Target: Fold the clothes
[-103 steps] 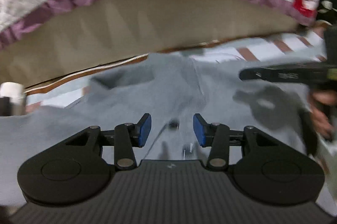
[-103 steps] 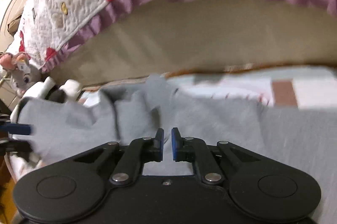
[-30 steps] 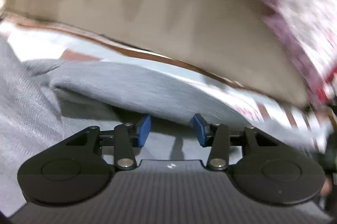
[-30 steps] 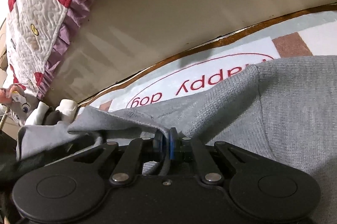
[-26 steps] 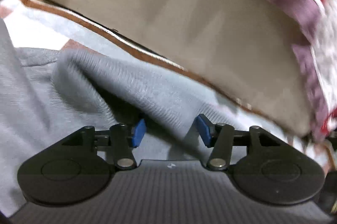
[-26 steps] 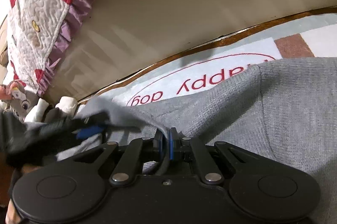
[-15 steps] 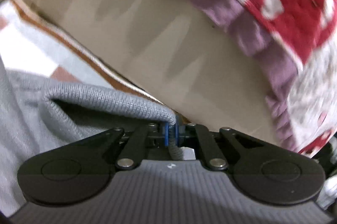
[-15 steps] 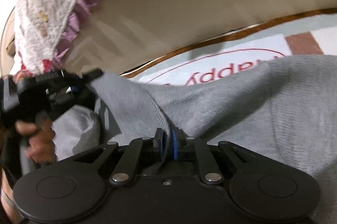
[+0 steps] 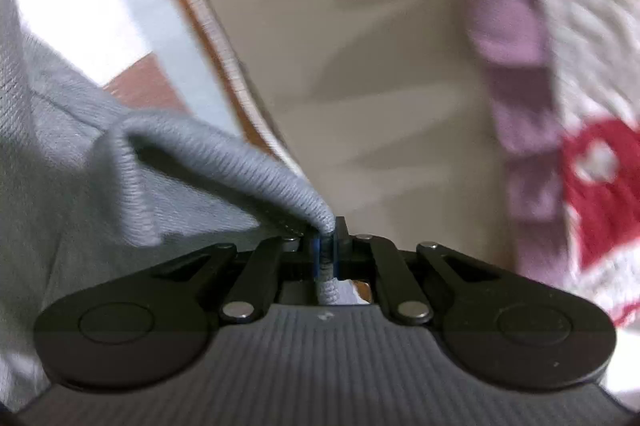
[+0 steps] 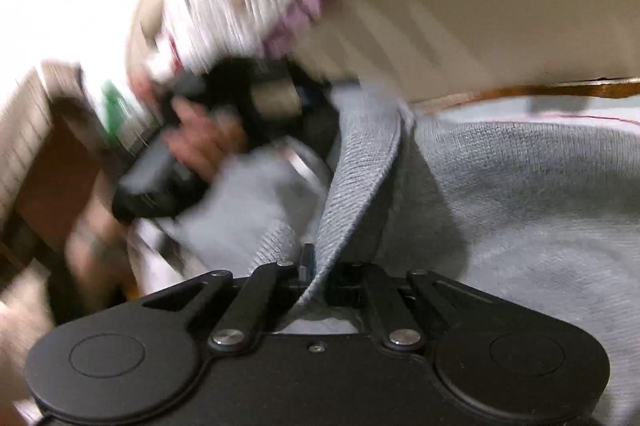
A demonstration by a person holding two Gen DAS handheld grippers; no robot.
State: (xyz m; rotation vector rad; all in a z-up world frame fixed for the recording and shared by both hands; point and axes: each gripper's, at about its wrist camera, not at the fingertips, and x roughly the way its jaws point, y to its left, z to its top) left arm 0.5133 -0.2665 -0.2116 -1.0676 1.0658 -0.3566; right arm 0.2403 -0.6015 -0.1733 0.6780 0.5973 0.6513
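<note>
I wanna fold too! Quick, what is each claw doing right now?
Left claw: shut on the grey sweater's ribbed edge.
Right claw: shut on another edge of the grey sweater.

Beige panel (image 9: pixel 360 66) filling the middle of the left wrist view, streaked with soft shadows. Quilted white cover (image 9: pixel 592 26) with purple frill and red patches hanging at the right edge. Pale mat (image 9: pixel 80 6) with orange-brown border and a brown square at upper left. In the right wrist view, bright white glare upper left, wooden furniture (image 10: pixel 44 162) blurred at left edge.
</note>
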